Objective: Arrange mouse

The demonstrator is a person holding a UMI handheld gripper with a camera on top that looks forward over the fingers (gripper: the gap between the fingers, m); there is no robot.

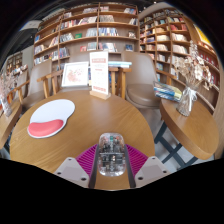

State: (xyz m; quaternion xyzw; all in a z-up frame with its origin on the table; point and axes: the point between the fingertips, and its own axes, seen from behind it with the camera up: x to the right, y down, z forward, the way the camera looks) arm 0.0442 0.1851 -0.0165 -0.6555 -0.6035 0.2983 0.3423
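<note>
A clear, see-through computer mouse (pixel 111 154) sits between my gripper's (pixel 111 162) two fingers, with the pink pads (pixel 88 159) pressed against both of its sides. It is held just above the near edge of the round wooden table (pixel 85 120). A white mouse mat (pixel 51 117) with a red wrist rest (pixel 44 128) lies on the table's left side, well ahead and to the left of the fingers.
A standing sign card (pixel 100 74) is at the table's far edge. Wooden chairs (pixel 140 78) stand behind the table and another table (pixel 190 115) is to the right. Bookshelves (pixel 95 25) line the back of the room.
</note>
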